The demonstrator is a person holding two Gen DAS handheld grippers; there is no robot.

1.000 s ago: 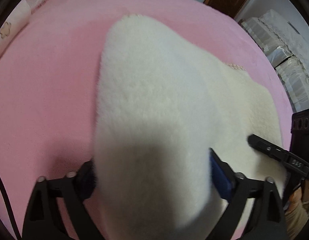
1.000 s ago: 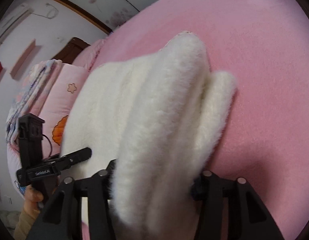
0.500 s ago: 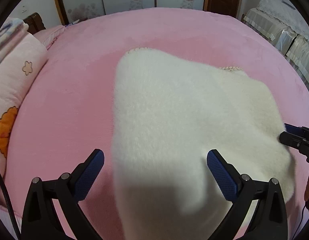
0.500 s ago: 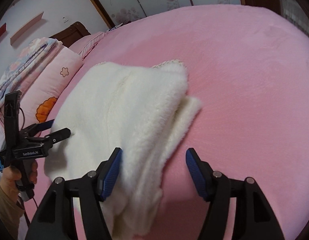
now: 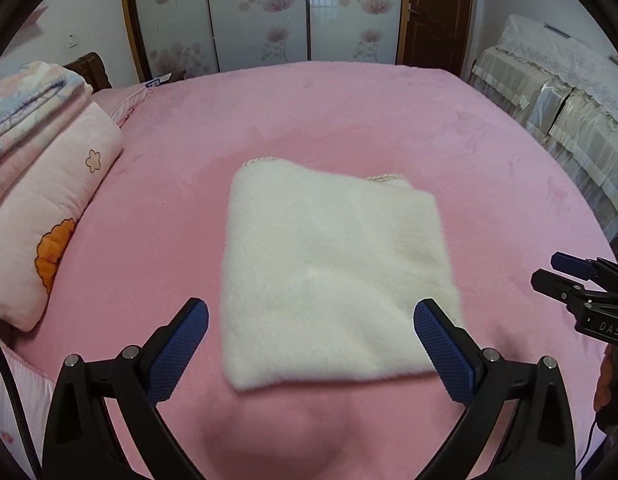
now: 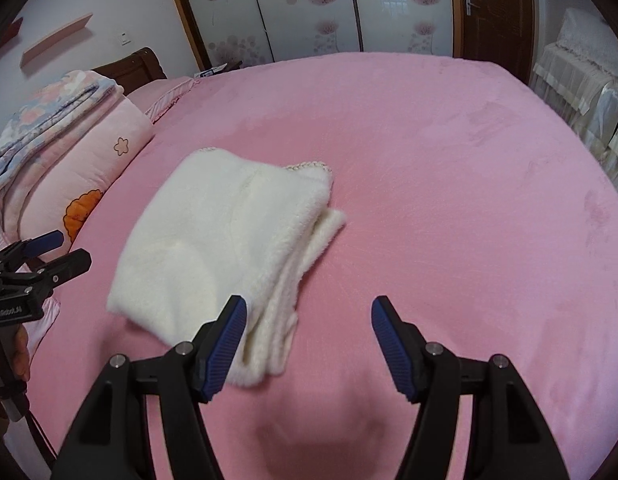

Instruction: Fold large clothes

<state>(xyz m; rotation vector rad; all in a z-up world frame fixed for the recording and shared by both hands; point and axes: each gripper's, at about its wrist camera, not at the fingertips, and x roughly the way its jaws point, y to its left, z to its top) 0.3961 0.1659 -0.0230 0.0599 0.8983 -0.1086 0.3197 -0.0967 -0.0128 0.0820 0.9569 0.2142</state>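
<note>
White fleece garment (image 5: 333,276) folded in layers, lying flat mid-bed toward the near edge of the pink bed (image 5: 489,152). Left gripper (image 5: 311,336) — jaws spread wide, holding nothing. Right gripper (image 6: 309,336) — jaws likewise released, just beside the garment's right side. Pink bedding stack (image 5: 41,184) at the left edge.

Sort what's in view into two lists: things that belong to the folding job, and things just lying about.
Belongs to the job:
- folded fluffy white garment on the pink bed cover
- left gripper, fingers open
- right gripper, fingers open

Just lying about:
- pink rolled quilt with orange flower print
- folded floral blanket on top of it
- lace-covered furniture beside the bed
</note>
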